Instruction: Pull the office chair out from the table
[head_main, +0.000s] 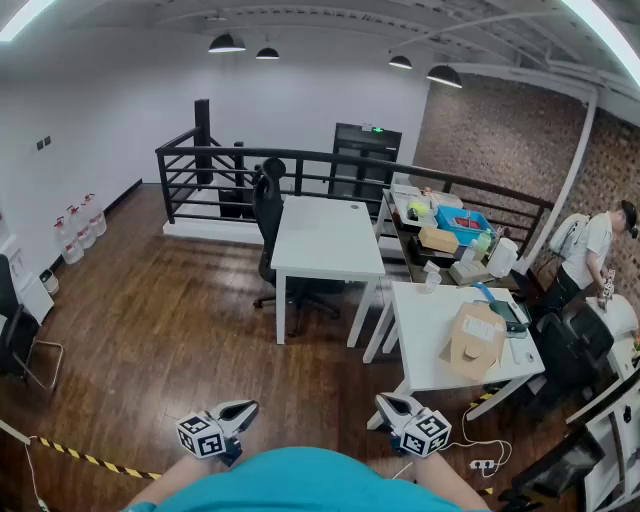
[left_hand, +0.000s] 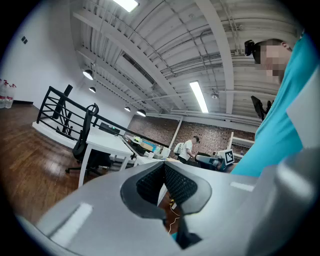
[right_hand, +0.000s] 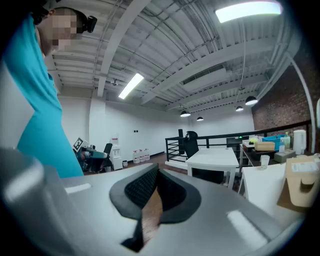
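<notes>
Head view: the black office chair (head_main: 268, 212) stands in the upper middle of the frame, tucked against the left long side of the white table (head_main: 330, 240), its seat partly under the top. It has a tall dark back with a headrest and a star base, presumably on castors. The dark plank floor (head_main: 170, 310) is glossy, so I judge the chair should roll easily. The left gripper (head_main: 238, 410) and right gripper (head_main: 390, 405) sit at the bottom edge, close to the body, level, well apart from the chair. Both have ribbed black pads pressed together, nothing between them. Likely a carry posture: approach not yet made.
</notes>
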